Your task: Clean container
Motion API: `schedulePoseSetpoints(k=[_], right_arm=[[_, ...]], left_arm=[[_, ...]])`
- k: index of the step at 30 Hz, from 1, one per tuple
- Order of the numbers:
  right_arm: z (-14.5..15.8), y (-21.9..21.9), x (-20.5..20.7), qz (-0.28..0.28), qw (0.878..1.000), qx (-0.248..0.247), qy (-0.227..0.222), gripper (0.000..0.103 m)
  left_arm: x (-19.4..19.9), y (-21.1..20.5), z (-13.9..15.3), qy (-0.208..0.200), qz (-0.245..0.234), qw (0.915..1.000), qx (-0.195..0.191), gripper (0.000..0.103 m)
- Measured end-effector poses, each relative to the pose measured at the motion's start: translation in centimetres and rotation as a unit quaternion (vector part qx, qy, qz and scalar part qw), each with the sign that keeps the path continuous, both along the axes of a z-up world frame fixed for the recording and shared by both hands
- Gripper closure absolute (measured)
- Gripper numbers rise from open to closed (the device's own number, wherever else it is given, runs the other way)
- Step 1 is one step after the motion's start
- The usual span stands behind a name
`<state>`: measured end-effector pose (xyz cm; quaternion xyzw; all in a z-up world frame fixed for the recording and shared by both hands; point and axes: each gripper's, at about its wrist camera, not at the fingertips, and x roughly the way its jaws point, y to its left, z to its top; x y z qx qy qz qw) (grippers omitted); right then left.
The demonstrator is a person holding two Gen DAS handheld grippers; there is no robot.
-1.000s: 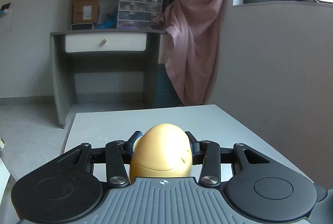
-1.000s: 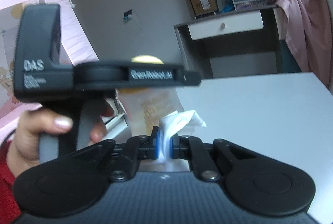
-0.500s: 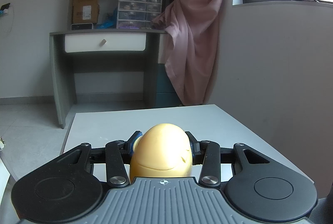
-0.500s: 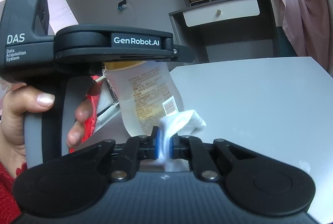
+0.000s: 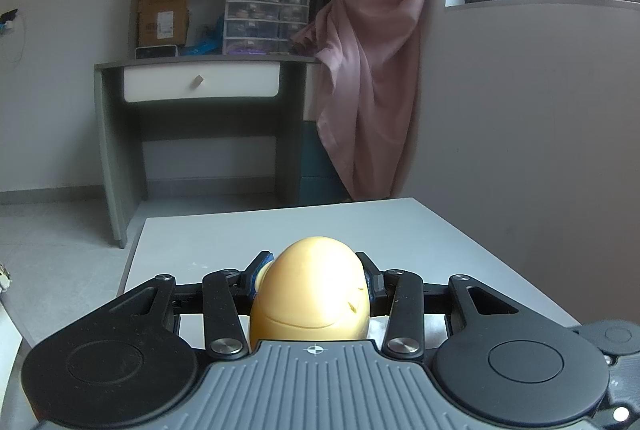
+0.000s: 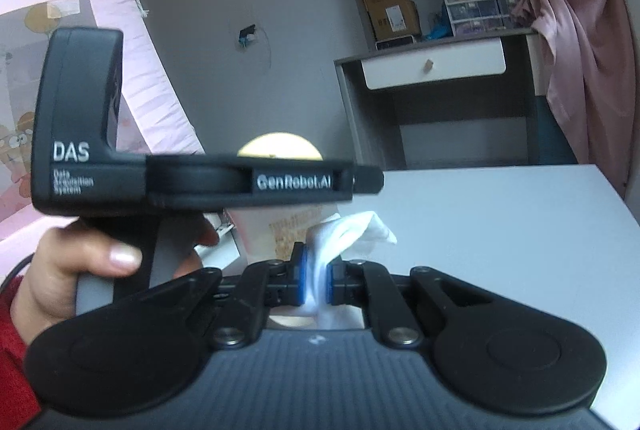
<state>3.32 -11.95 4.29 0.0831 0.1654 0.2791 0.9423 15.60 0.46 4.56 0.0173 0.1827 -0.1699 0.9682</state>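
The left gripper (image 5: 314, 280) has its jaws clamped on the yellow cap (image 5: 310, 294) of the container (image 6: 276, 230), a pale translucent bottle held above the near edge of the white table (image 5: 280, 234). In the right wrist view, a hand (image 6: 80, 270) grips the left gripper's handle, and the bottle hangs below it, partly blurred. The right gripper (image 6: 314, 278) has its jaws pinched tight on a white tissue (image 6: 352, 230), whose crumpled end lies against the bottle's labelled side.
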Motion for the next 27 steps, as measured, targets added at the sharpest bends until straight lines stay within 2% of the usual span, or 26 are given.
schedulePoseSetpoints(k=[5, 27], right_arm=[[0.0, -0.1, 0.3, 0.001, 1.0, 0.001, 0.0, 0.094], [-3.5, 0.0, 1.6, 0.007, 0.998, -0.004, 0.063, 0.094]], left_arm=[[-0.2, 0.3, -0.3, -0.001, 0.001, 1.0, -0.002, 0.06], [0.0, 0.1, 0.1, -0.001, -0.002, 1.0, 0.005, 0.059]])
